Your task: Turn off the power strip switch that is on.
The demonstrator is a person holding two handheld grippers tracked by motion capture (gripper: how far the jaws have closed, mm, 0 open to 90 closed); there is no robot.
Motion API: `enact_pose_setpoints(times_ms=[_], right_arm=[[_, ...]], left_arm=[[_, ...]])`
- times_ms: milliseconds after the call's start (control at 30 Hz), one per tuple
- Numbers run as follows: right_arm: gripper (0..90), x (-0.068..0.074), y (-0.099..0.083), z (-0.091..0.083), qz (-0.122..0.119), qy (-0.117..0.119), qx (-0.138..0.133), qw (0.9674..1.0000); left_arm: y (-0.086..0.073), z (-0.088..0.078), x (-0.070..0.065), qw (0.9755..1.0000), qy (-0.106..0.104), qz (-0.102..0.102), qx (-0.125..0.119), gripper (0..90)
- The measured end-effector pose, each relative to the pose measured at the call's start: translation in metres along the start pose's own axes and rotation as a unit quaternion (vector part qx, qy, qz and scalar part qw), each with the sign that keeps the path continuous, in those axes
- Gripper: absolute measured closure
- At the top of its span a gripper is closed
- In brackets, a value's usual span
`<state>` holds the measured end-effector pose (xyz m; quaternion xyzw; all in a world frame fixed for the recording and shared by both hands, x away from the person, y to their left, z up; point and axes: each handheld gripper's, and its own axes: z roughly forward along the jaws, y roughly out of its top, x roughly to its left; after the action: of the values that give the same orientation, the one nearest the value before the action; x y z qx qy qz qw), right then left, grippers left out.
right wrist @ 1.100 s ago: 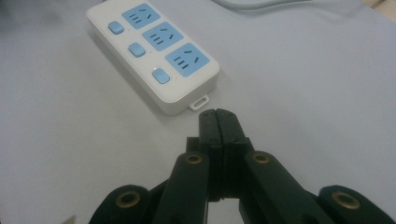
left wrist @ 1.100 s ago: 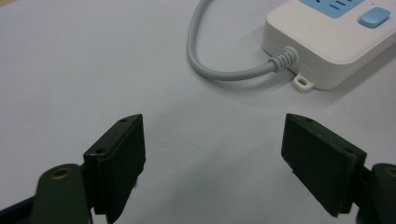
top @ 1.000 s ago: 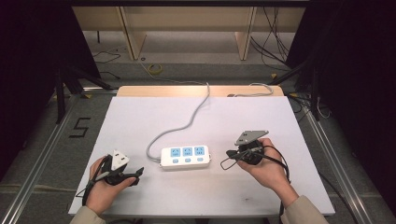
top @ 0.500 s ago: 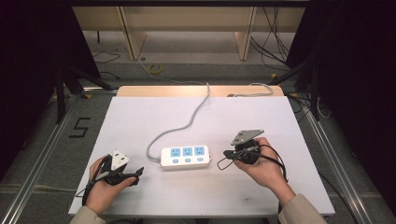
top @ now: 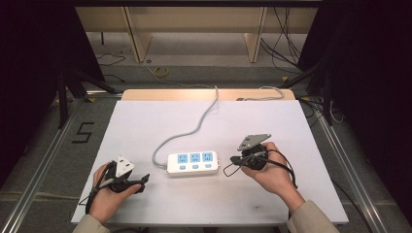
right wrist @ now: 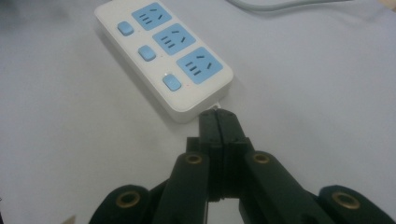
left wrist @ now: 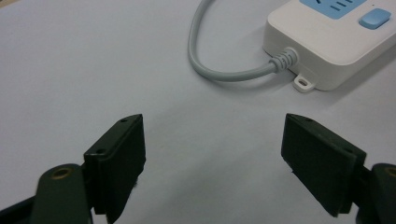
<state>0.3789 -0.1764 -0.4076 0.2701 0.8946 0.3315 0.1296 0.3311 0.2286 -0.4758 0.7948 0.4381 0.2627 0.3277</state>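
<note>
A white power strip (top: 193,163) with three blue sockets and three blue switches lies on the white table (top: 204,126), its grey cable (top: 194,127) snaking off to the far edge. My right gripper (top: 226,171) sits just right of the strip, jaws shut and empty. In the right gripper view its tips (right wrist: 218,116) almost meet the power strip's (right wrist: 163,57) near end; contact is unclear. My left gripper (top: 144,180) rests at the table's front left. In the left gripper view its jaws (left wrist: 212,158) stand wide open over bare table, short of the strip's (left wrist: 327,42) cable end.
A wooden board (top: 209,94) runs along the table's far edge, with more cables (top: 272,92) trailing over it. Metal frame rails (top: 43,160) flank the table. A floor mark "5" (top: 83,132) lies to the left.
My right gripper has drifted slightly left toward the strip's end. The left hand has stayed put.
</note>
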Motion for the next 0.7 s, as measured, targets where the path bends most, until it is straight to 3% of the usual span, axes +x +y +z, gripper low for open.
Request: enact_pose_setpoints(times_ms=[700], right_arm=[[90.0, 0.0003, 0.0050, 0.0047, -0.003, 0.009, 0.007, 0.9999]], left_arm=[[0.0001, 0.0003, -0.0005, 1.0000, 0.000, 0.000, 0.000, 21.7]])
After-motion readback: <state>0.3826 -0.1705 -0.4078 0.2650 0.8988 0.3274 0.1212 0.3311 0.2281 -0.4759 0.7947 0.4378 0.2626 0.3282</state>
